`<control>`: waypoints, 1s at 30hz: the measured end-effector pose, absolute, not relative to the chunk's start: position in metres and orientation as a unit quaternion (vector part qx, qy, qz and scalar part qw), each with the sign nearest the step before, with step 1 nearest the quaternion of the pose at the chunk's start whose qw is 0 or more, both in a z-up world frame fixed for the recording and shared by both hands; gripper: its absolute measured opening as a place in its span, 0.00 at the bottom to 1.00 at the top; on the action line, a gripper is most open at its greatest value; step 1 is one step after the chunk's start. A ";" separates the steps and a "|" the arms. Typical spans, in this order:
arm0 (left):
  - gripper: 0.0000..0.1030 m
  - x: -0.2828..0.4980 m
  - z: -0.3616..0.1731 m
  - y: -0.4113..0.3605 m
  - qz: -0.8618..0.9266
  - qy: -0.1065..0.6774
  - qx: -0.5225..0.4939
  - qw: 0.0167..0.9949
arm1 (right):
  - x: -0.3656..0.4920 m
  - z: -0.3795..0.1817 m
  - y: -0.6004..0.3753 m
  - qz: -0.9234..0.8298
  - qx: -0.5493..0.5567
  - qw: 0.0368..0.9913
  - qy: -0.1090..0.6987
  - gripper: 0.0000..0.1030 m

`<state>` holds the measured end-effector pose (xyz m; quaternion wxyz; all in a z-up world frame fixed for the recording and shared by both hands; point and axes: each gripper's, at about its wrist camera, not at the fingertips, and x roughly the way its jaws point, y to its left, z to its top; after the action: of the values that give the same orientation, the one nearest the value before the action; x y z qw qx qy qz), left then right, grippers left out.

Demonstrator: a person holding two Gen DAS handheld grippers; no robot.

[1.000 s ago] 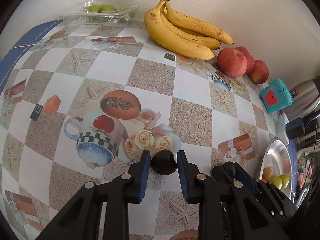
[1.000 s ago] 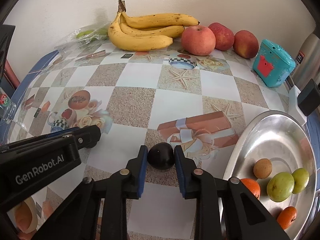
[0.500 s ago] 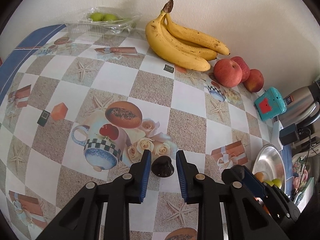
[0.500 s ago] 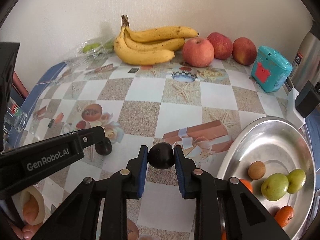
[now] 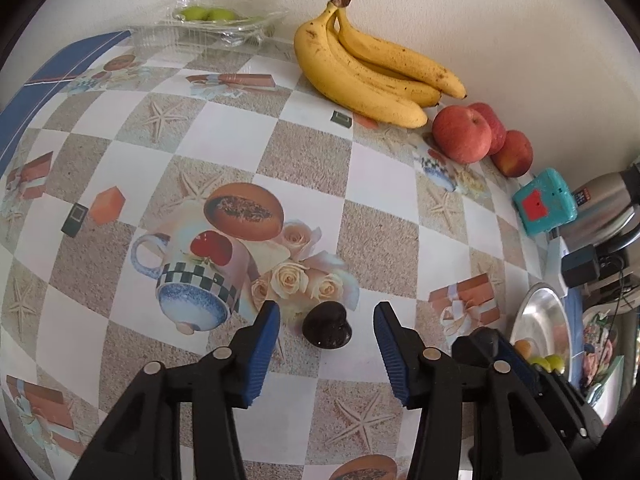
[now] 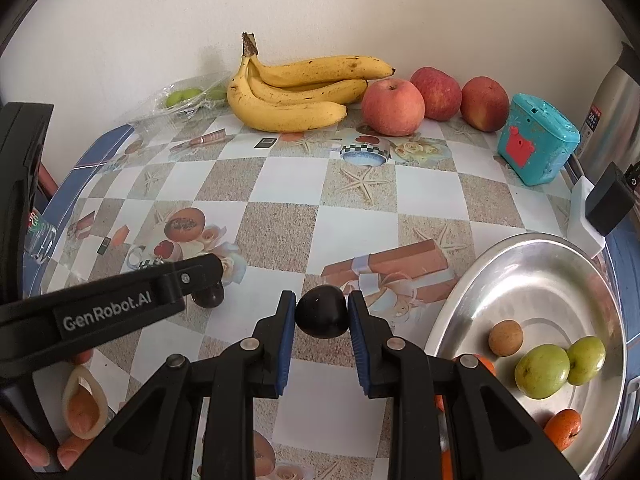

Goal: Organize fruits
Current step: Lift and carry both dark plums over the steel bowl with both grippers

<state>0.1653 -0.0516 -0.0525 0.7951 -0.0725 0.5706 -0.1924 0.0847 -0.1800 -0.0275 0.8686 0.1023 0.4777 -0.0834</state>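
My left gripper [image 5: 326, 322] is open, its blue pads either side of a dark plum [image 5: 327, 325] that lies on the patterned tablecloth. My right gripper [image 6: 322, 312] is shut on a second dark plum [image 6: 322, 311], held above the table left of the steel plate [image 6: 532, 264]. The plate holds two green fruits [image 6: 542, 370], a brown one [image 6: 505, 337] and oranges [image 6: 562, 428]. The left gripper's arm [image 6: 120, 300] crosses the right wrist view, partly hiding the first plum [image 6: 209, 296].
Bananas [image 6: 292, 96] and three red apples [image 6: 394, 108] lie along the back wall. A clear bag of green fruit [image 5: 216, 20] sits at the back left. A teal box [image 6: 536, 144], a steel kettle [image 6: 616, 120] and a black adapter [image 6: 610, 200] stand at the right.
My left gripper has opened; its pads were close around the plum and now stand wide apart. My right gripper has lifted its plum higher above the table.
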 end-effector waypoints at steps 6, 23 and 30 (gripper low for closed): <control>0.50 0.164 -0.061 -0.054 -0.184 0.580 -0.061 0.791 | 0.084 -0.028 -0.180 -0.083 0.102 0.867 0.480 0.27; 0.26 0.164 -0.052 -0.053 -0.200 0.573 -0.079 0.791 | 0.084 -0.027 -0.181 -0.082 0.103 0.867 0.480 0.27; 0.26 0.162 -0.043 -0.048 -0.198 0.572 -0.083 0.792 | 0.080 -0.022 -0.181 -0.082 0.108 0.868 0.478 0.27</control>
<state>0.1618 -0.0482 -0.0433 0.7918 -0.0827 0.5720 -0.1976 0.0797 -0.1810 -0.0220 0.8676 0.1084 0.4782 -0.0822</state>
